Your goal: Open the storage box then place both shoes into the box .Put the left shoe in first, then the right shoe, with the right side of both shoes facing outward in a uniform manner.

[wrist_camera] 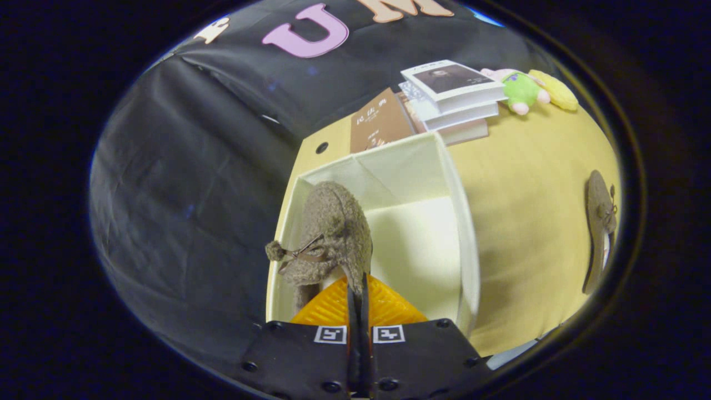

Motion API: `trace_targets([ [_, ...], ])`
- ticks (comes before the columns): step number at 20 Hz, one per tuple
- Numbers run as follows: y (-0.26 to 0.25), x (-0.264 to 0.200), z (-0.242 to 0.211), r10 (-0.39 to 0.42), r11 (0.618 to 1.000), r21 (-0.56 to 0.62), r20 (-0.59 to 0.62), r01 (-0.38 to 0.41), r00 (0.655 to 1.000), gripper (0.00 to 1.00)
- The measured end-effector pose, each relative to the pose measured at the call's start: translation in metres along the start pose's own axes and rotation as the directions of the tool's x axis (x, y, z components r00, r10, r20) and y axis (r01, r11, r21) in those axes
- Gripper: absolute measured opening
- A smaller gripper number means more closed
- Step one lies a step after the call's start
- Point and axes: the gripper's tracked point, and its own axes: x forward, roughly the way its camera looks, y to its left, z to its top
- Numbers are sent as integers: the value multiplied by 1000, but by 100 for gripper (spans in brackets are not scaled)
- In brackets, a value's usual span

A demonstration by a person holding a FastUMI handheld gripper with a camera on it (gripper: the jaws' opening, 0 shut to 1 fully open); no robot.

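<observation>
Your gripper (358, 289) has its fingers pinched almost together on the rim of a fuzzy brown shoe (328, 239), holding it over the near left part of the open storage box (444, 166). The box's pale inside looks bare beneath and to the right of the shoe. The second shoe (600, 222) lies well apart on the yellow table (527, 211), far right. Beyond the box sit stacked books (450, 94) and a plush toy (522, 89).
</observation>
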Motion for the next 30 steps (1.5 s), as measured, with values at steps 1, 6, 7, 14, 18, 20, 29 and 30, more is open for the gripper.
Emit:
trace_targets([
  [1,2,4,-6,-2,1000,-17,-16,2,1000,7],
  [6,10,-12,-3,79,994,-72,-5,-79,997,42],
  [7,11,-20,2,105,992,-76,9,-104,994,47],
  [14,-21,-83,38,158,959,-262,166,-111,973,88],
  [18,-71,-123,61,130,956,-289,256,-52,958,100],
  [20,-100,-139,69,109,957,-290,284,-23,953,100],
  [29,-251,-187,83,-97,948,-254,349,193,932,100],
  [30,-268,-189,82,-123,942,-253,349,220,929,100],
])
